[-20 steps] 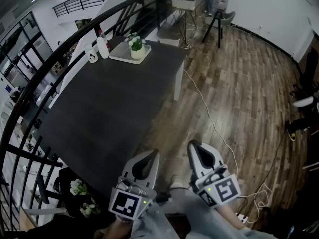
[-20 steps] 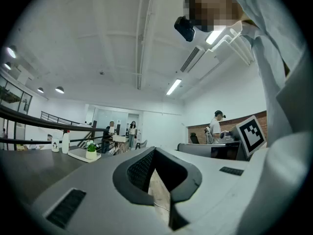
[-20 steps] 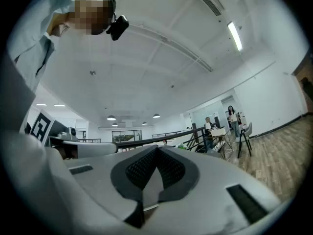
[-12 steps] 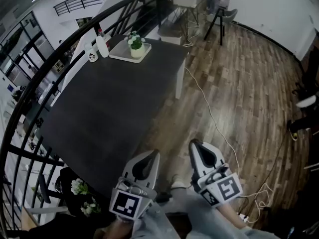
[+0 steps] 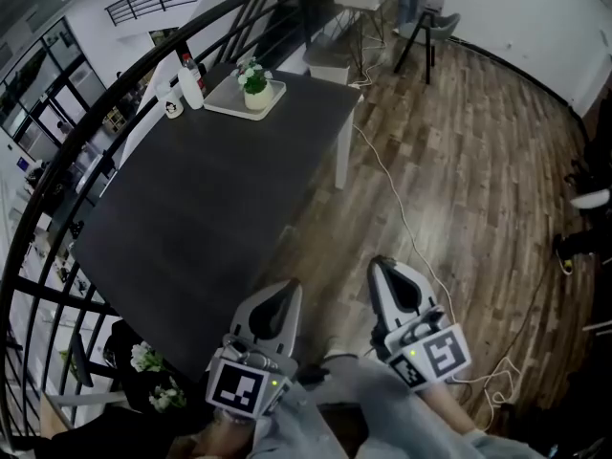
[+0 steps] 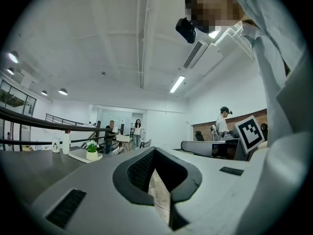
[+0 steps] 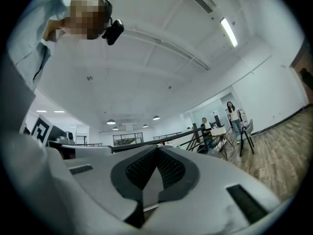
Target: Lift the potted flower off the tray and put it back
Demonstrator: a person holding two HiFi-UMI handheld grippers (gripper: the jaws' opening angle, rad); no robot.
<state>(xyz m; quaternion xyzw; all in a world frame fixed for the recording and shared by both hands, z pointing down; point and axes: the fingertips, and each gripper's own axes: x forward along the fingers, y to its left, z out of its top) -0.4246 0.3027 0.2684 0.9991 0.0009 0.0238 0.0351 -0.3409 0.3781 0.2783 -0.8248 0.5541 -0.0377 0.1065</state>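
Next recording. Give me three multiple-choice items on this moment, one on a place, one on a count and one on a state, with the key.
1. Where on the dark table is the small white-potted flower relative to the white tray?
A inside it, at the far end; B beside it; C far from it, at the near edge.
2. How many white containers stand on the table beside the tray?
A none; B five; C two.
3. How are the left gripper and right gripper?
A both wide open; B both shut, empty; C both gripping the pot.

Key: A, the pot sits within the tray's rim; C, a red-capped bottle and a white cup; B, each gripper view shows the jaws together with nothing between them.
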